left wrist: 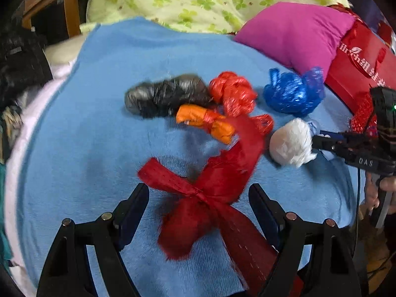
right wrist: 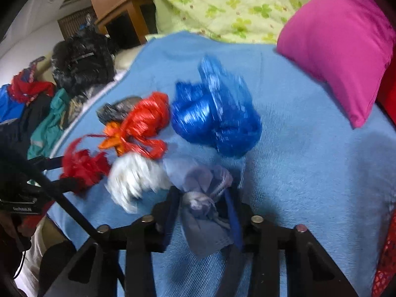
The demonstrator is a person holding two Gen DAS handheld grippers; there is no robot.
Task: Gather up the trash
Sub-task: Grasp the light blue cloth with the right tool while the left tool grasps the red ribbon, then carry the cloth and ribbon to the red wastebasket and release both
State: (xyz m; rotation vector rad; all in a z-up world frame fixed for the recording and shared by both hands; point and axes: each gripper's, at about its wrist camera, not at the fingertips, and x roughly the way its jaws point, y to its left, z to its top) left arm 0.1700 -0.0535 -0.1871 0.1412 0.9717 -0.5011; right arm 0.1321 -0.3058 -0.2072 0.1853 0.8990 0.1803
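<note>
Several knotted plastic bags lie on a blue blanket (left wrist: 86,123). My left gripper (left wrist: 199,198) is open around a dark red knotted bag (left wrist: 210,193), fingers apart from it on both sides. Beyond lie an orange bag (left wrist: 205,122), a black bag (left wrist: 165,95), a bright red bag (left wrist: 232,92), a blue bag (left wrist: 292,94) and a white bag (left wrist: 292,144). My right gripper (right wrist: 201,203) is shut on a pale lilac bag (right wrist: 200,203). The white bag (right wrist: 131,178) sits just left of it, the blue bag (right wrist: 215,116) ahead.
A magenta pillow (right wrist: 341,49) and a red box (left wrist: 358,69) lie at the right. A green floral quilt (right wrist: 235,5) is at the back. Clothes and a black bag (right wrist: 81,59) pile up left of the blanket. A wooden cabinet (right wrist: 123,17) stands behind.
</note>
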